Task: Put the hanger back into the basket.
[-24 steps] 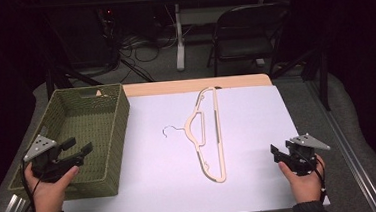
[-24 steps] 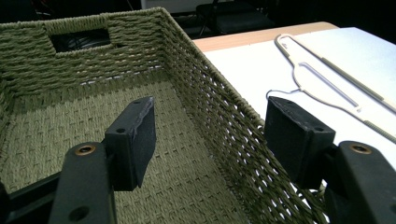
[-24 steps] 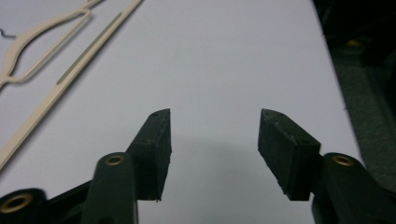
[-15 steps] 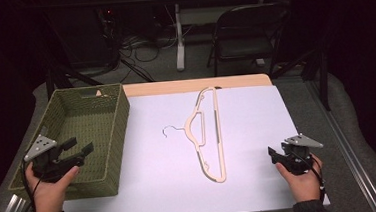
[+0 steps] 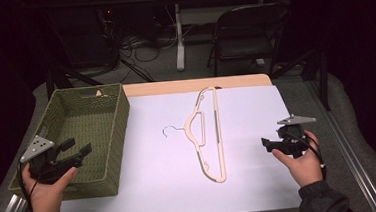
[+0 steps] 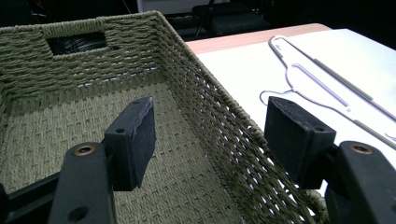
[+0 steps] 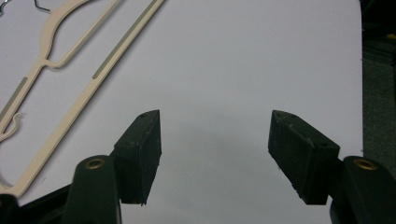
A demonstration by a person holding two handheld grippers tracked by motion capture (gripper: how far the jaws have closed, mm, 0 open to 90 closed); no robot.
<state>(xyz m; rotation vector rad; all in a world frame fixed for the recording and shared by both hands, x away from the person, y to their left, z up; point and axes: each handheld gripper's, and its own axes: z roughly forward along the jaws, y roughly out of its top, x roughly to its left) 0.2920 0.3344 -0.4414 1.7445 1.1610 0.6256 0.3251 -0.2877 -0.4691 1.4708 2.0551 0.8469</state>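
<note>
Beside basket [image 5: 121,141] rim: left claw [image 5: 77,149] agape; hanger [image 5: 208,132] mid-table.

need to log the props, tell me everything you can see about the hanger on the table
The hanger is cream-coloured and looks like plastic, with a thin metal hook pointing toward the basket. It has a long straight bar with grey grip strips, a smaller inner loop near the neck, and small notches at the near end. It lies flat on the white table, running from the far edge toward the person, between the two grippers. Nothing touches it but the table.
</note>
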